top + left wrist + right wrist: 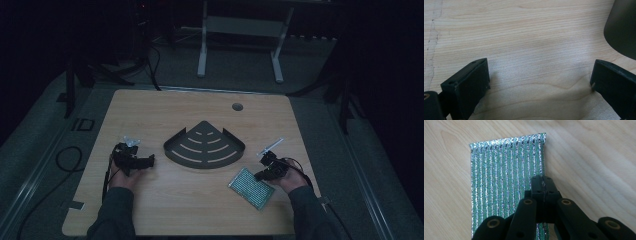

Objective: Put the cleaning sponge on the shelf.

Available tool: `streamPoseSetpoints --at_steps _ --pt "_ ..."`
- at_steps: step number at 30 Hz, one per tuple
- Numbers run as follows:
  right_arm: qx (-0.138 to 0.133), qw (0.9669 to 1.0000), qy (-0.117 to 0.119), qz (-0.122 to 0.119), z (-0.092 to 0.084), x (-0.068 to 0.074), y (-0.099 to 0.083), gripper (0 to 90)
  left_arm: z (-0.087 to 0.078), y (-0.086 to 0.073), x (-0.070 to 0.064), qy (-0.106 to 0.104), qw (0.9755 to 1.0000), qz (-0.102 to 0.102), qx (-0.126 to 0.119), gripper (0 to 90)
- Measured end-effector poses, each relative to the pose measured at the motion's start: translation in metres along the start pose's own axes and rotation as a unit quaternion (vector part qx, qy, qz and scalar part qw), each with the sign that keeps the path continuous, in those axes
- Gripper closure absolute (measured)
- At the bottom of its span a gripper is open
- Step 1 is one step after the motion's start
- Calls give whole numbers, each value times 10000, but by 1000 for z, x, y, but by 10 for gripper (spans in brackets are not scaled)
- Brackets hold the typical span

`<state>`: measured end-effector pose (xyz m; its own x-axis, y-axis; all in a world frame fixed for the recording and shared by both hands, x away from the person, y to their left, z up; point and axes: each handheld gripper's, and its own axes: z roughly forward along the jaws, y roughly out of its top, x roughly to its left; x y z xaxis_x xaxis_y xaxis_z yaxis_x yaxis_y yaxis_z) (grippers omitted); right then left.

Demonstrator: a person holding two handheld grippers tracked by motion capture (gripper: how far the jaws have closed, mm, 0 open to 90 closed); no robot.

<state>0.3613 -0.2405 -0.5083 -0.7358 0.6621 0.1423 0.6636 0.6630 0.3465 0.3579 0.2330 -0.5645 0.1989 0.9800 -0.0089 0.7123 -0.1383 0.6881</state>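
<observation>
Right gripper view looks down on a green and silver padded pouch (506, 185), a flat rectangle with glittering foil ridges running along its length and a crimped silver seam across its far end. It lies flat on the pale wood counter (594, 157). The right gripper (543, 182) has its fingers pressed together right at the pouch's long edge, over the silver border; whether a fold of the foil is caught between them cannot be made out.

From the high view, the pouch (251, 187) sits at the near right of the counter (150, 210), with the right gripper (265, 170) at its far right corner and the person's right hand (290, 179) coming in from the bottom edge. A thin clear strip (270, 146) lies just beyond that gripper. The left gripper (145, 162) rests low at the near left, pointing toward a dark quarter-round slotted shelf (204, 146) in the middle, with a small crumpled clear packet (131, 141) just behind it. In the left gripper view its fingers (467, 87) are spread wide over bare wood, the shelf's dark rim (621, 27) at the upper right.

Bare wood lies between pouch and shelf, and the pouch lies near the counter's front edge.
</observation>
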Motion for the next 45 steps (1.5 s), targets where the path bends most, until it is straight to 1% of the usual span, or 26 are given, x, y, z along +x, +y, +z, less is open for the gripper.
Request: streamPoseSetpoints --at_steps 3,7,12,14,19,28,36,45 --pt "-112 9999 -40 11 -6 1 0 898 0 0 0 1 10000 -1 -2 25" --pt "-173 9998 -77 16 -14 0 1 898 0 0 0 1 10000 0 -1 25" --pt "-242 9996 -138 18 -22 0 3 898 0 0 0 1 10000 0 -1 25" --pt "-243 9996 -125 10 -24 0 4 899 0 0 0 1 10000 0 -1 25" --pt "-312 9993 -181 59 -29 -1 5 899 0 0 0 1 10000 0 0 25" --pt "-419 9987 -295 71 -46 -3 5 900 0 0 0 1 10000 0 3 25" --pt "-496 9979 -407 35 -58 -4 9 899 0 0 0 1 10000 1 3 25" --pt "-609 9969 -502 -31 -68 -5 18 899 0 0 0 1 10000 1 3 25"
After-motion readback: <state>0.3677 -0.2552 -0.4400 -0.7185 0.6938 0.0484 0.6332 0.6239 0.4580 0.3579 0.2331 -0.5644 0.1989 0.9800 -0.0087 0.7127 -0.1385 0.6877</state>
